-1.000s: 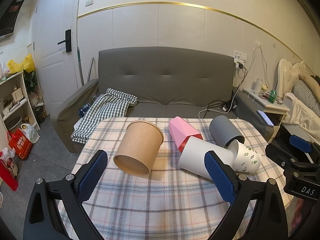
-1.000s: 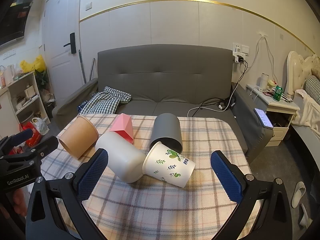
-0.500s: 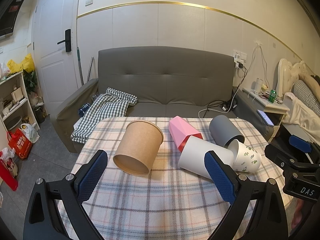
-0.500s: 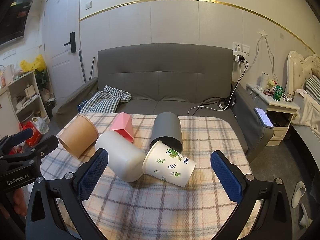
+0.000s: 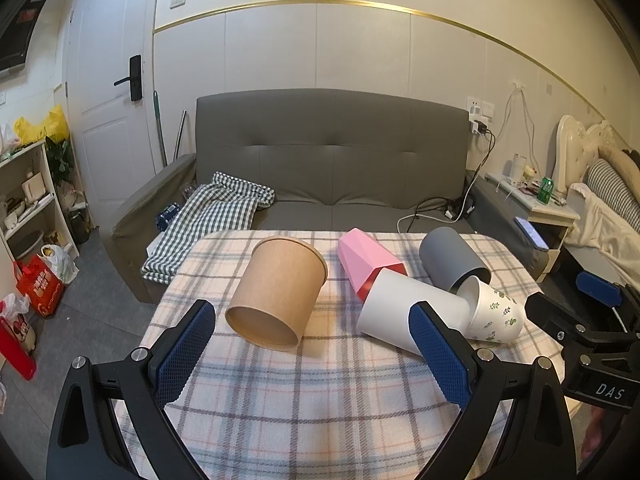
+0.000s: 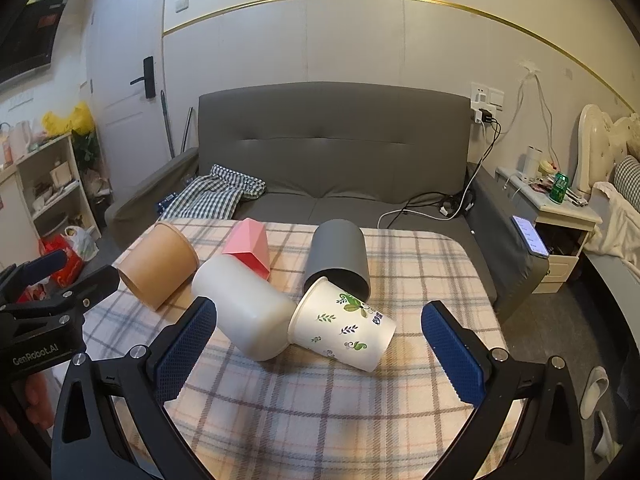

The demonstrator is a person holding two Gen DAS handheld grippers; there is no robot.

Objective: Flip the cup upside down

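Clearly lying on its side on the tabletop [image 6: 420,264], just ahead of the right hand-held gripper [image 6: 320,344] and between its wide-open, empty jaws: leaf-printed paper cup [image 6: 344,324], mouth touching the grey cup [image 6: 338,252]. Probably light, thin-walled, easily crushed; best pinched gently across the mid-wall. Left hand-held gripper [image 5: 312,350] likewise spread wide, holding nothing.

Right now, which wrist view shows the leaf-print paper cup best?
The right wrist view. There the leaf-print paper cup lies on its side, unobstructed between the open fingers, with its printed wall facing the camera. In the left wrist view the same cup sits far right, partly hidden behind the white cup and the right-hand finger.
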